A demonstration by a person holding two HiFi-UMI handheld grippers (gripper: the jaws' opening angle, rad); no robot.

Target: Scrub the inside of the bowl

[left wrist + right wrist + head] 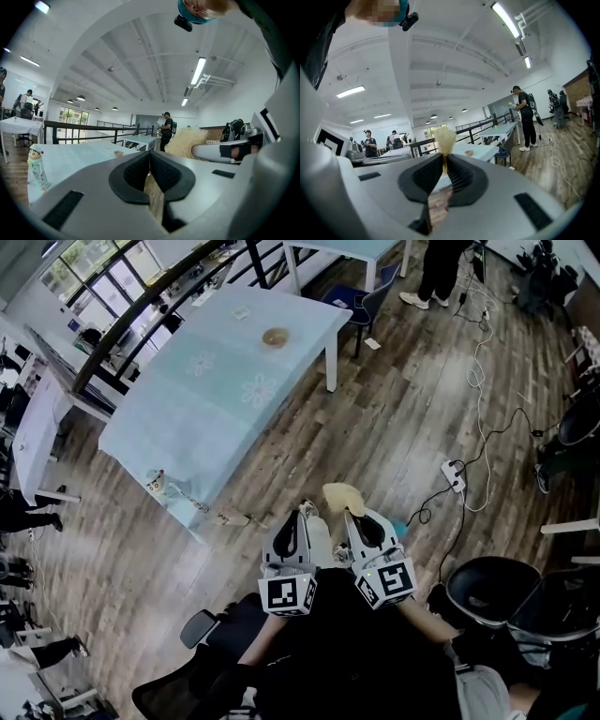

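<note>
— Where's the bowl (276, 337)?
— Small, round and brownish, open side up near the far end of the pale blue table (187, 399).
— And the scrubber (342, 495)?
— A pale yellow fibrous tuft, pinched at its base in the right gripper (351, 515), well apart from the bowl.

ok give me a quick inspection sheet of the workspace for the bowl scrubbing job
surface: table under a pale blue cloth, off ahead of the grippers, not under them
job's things: bowl near the table's far end, no gripper close to it; pale fibrous scrubber held up in the air
clutter: small bottle at the table's near corner
grippers: left gripper jaws together, nothing between; right gripper shut on the scrubber
cables: power strip and loose cables on the wood floor to the right
surroundings: black chairs close by, people standing at other tables
</note>
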